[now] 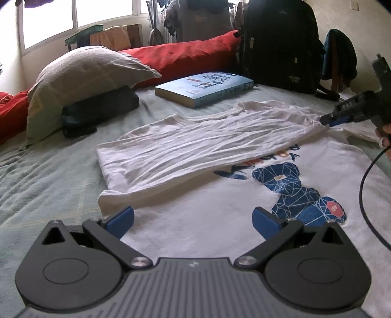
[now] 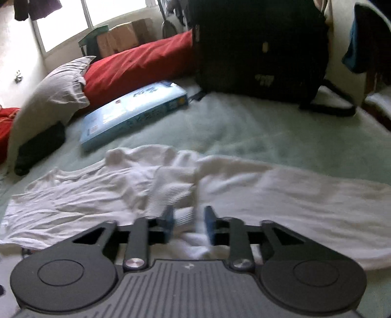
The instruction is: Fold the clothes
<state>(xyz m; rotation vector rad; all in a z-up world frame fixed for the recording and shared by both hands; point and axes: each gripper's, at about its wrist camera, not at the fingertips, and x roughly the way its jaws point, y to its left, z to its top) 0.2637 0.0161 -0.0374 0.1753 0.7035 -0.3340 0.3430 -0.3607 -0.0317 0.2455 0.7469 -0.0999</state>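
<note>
A: White T-shirt [image 1: 195, 151], one item, with a blue geometric bear print [image 1: 298, 193]. Location?

B: Spread on the pale green bedsheet [image 1: 48, 171], print side up. One side panel is folded over the chest, wrinkled, covering part of the lettering above the bear.

A: Left gripper [image 1: 193, 217]?

B: Jaws spread wide, blue pads well apart, hovering over the lower part of the shirt. Nothing between them.

A: Right gripper [image 2: 189, 223]?

B: Jaws partly drawn in, with a bunch of the white fabric standing between the blue pads. The picture is blurred there; whether the pads actually press the cloth I cannot tell. In the left wrist view its tip [image 1: 326, 119] meets the far end of the folded panel, where the cloth gathers into a point. Fingers of the person's hand [image 1: 385, 139] show at the handle, a black cable [image 1: 366, 195] hanging below.

A: Other stock on the bed?

B: Light blue book [image 1: 205, 89], lying flat beyond the shirt. Grey pillow [image 1: 83, 75], resting on a dark folded bundle [image 1: 97, 110]. Red bolster [image 1: 180, 58] along the far edge.

A: Containers?

B: One black backpack [image 1: 278, 44], upright beyond the book, closed as far as shows; contents not visible. Cardboard boxes [image 2: 124, 36] by the window [image 1: 48, 19]; contents also hidden.
</note>
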